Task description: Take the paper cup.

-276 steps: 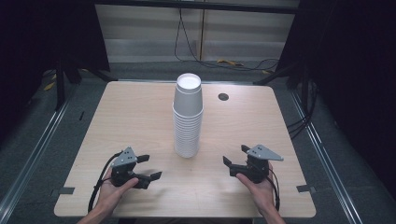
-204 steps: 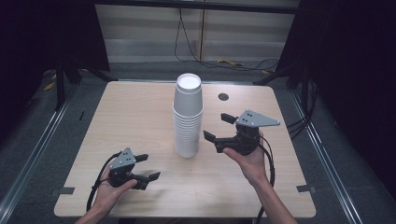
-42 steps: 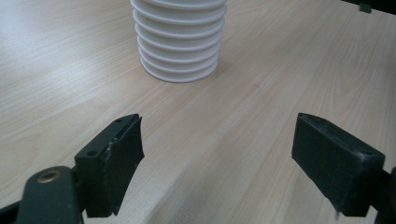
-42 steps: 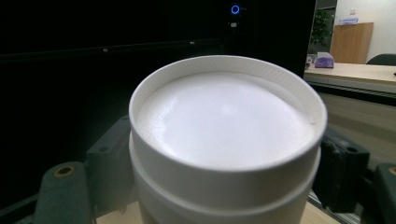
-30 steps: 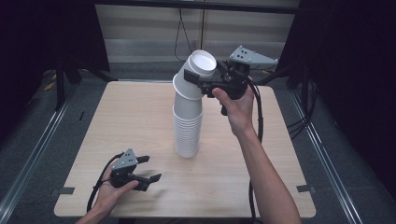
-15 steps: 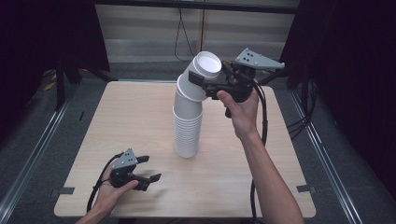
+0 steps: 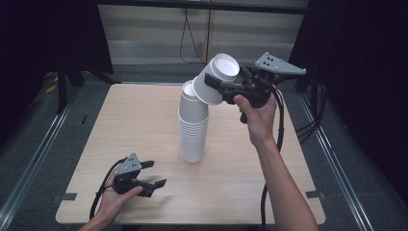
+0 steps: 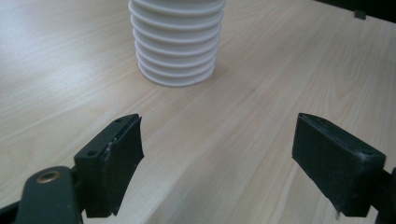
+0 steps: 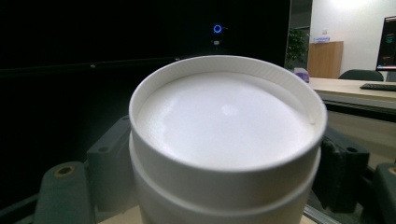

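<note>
Left gripper [image 7: 153,174]: lower left of the high view, resting on the table [image 7: 144,120] in the person's left hand [image 7: 113,199]; jaws spread with bare wood between them, as its own view shows.
Cup stack [image 7: 193,127]: centre of the high view, standing upside down on the table, well apart from the left gripper; its lowest rims [image 8: 176,70] sit at the top centre of the left gripper view.
Lifted cups [image 7: 216,79]: upper centre of the high view, tilted off the stack's top, leaning right; the lower edge seems to touch the stack.
Right gripper [image 7: 219,85]: upper right of centre, held in the right hand [image 7: 257,115] above the table; jaws pinch the lifted cups from both sides. In the right gripper view a white cup bottom [image 9: 224,116] sits between the jaws.
</note>
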